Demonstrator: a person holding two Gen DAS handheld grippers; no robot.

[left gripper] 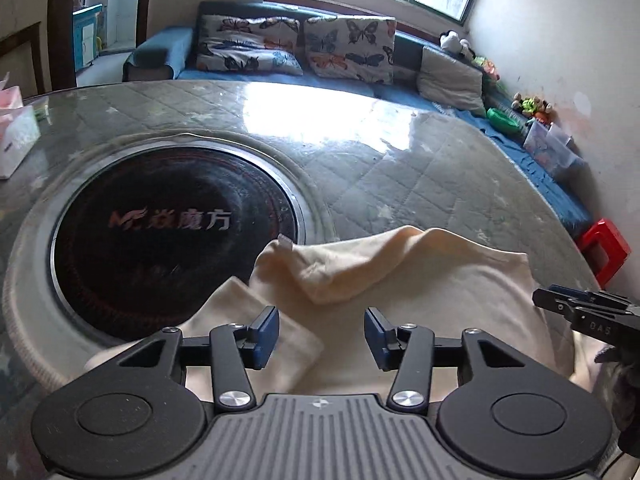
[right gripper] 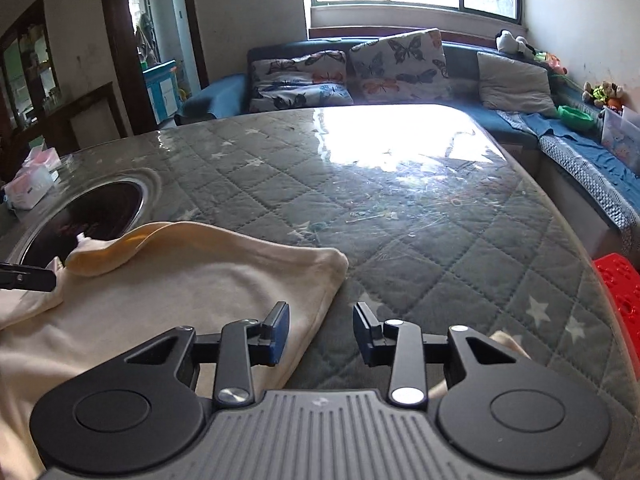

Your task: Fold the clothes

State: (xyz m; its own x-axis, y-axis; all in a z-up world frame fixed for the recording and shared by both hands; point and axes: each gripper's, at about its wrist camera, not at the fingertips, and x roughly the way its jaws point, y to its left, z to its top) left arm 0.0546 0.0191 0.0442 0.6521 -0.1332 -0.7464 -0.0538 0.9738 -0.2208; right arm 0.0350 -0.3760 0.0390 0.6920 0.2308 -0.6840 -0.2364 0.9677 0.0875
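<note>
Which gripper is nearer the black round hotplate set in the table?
Left. The left gripper hovers over the cream garment just beside the hotplate; the right gripper sits over the garment's far edge.

A logo and the Chinese characters 炫魔方 are showing in pale print on the black round hob (left gripper: 176, 240) at centre left of the left wrist frame. "0A5" is reading in small letters on the other tongs (left gripper: 592, 316) entering at the right edge.
</note>
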